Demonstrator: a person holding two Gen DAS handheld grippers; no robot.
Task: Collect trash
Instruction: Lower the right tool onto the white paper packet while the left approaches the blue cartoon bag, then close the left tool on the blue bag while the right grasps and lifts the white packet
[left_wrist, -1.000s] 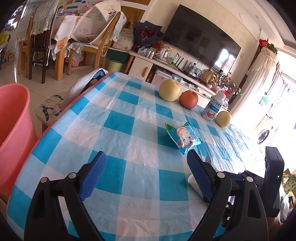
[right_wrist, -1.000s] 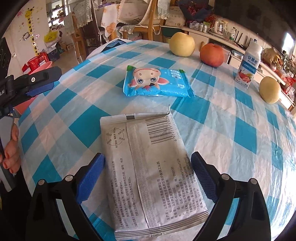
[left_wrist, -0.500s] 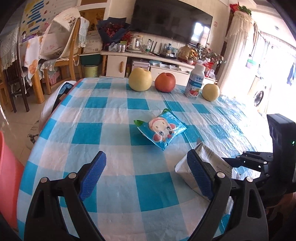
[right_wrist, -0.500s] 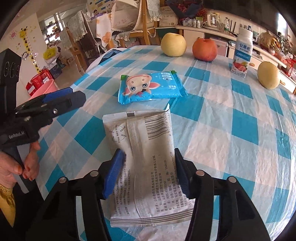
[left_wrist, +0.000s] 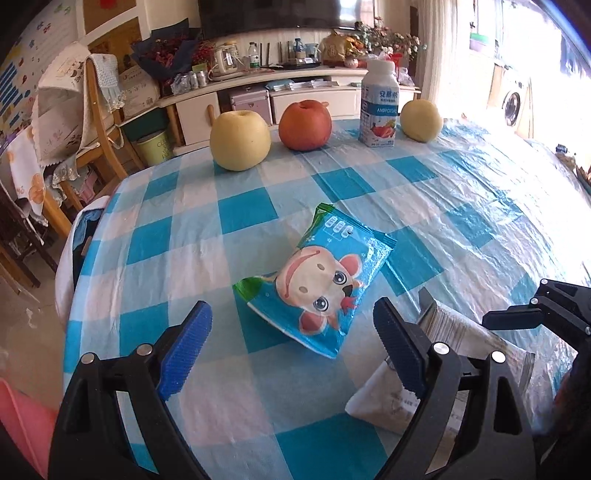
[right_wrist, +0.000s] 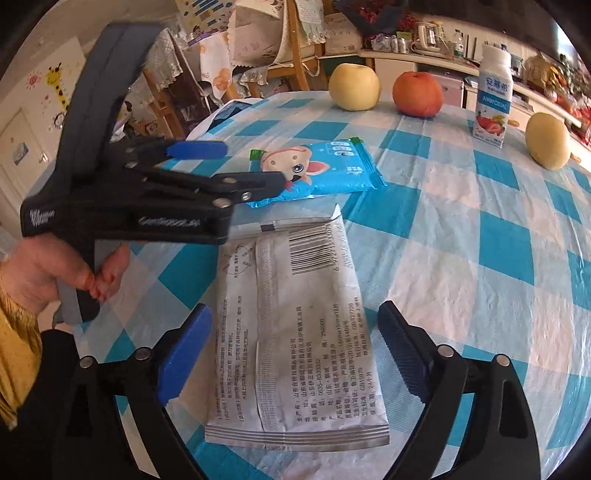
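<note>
A blue cartoon snack wrapper (left_wrist: 321, 280) lies on the blue-checked tablecloth (left_wrist: 192, 258); it also shows in the right wrist view (right_wrist: 325, 173). My left gripper (left_wrist: 291, 339) is open, its blue pads just short of the wrapper on either side. A silver-grey printed packet (right_wrist: 295, 317) lies flat, barcode end away from me, and shows at the right of the left wrist view (left_wrist: 454, 343). My right gripper (right_wrist: 295, 350) is open, its pads standing on either side of the packet without touching it. The left gripper crosses the right wrist view (right_wrist: 236, 173).
Along the table's far edge stand a yellow pear (left_wrist: 240, 140), a red apple (left_wrist: 304, 125), a milk bottle (left_wrist: 380, 107) and a second pear (left_wrist: 421, 120). A pink bin (left_wrist: 22, 417) is at the lower left. Chairs and a TV cabinet stand beyond.
My left gripper swung right and forward up to the blue wrapper. My right gripper, half closed around the silver packet half a second ago, has opened wide again; the packet lies flat.
</note>
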